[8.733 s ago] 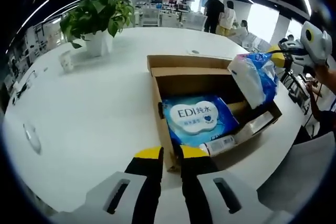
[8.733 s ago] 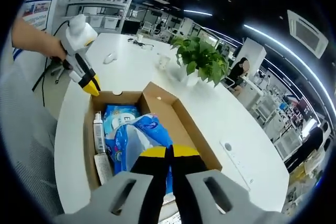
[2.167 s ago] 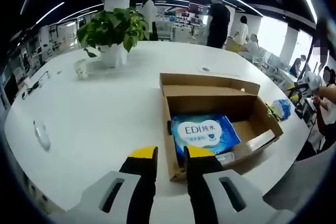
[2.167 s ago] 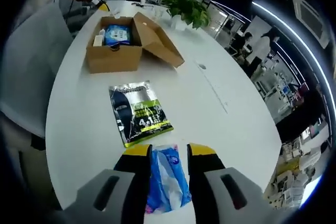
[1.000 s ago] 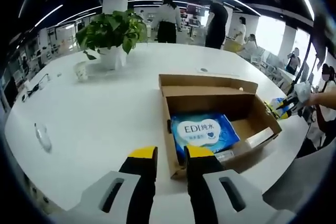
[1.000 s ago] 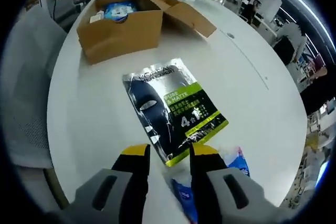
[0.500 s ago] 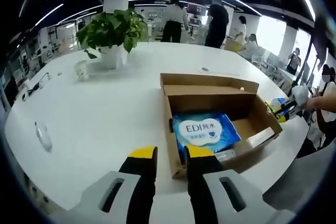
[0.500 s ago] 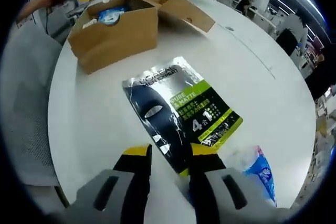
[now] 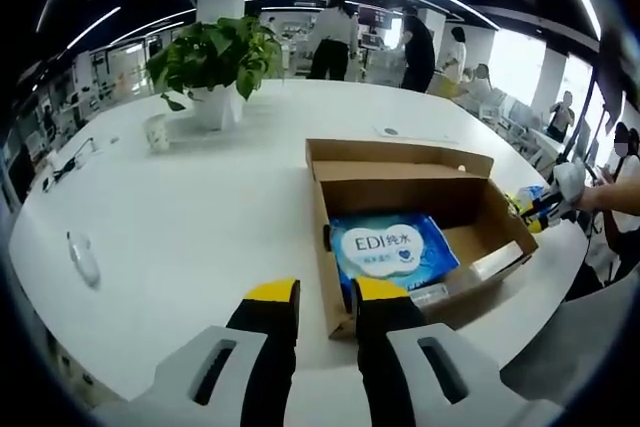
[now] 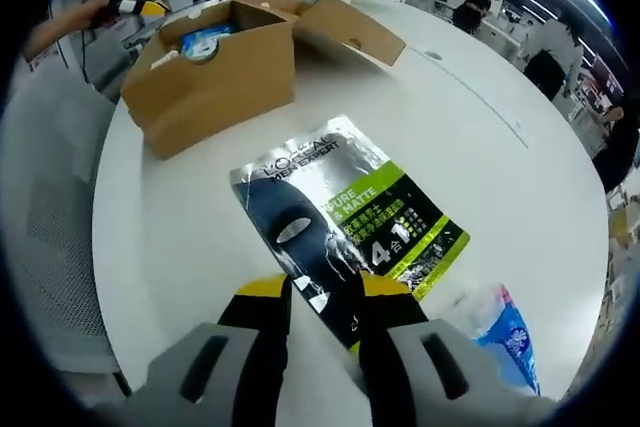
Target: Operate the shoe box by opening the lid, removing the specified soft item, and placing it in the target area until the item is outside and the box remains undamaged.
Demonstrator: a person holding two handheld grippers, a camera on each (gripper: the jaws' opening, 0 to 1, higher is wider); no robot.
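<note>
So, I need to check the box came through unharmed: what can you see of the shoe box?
The shoe box is plain brown cardboard, upright on the white table, its hinged lid folded back flat. No tears or crushing show. Inside lie a blue wipes pack and a tube. Neither gripper touches it.

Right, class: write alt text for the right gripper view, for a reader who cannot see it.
The right gripper, jaws open, hovers over a silver, black and green L'Oreal sachet lying flat on a white table. A blue-and-white soft pack lies at lower right, and an open cardboard shoe box sits beyond.
</note>
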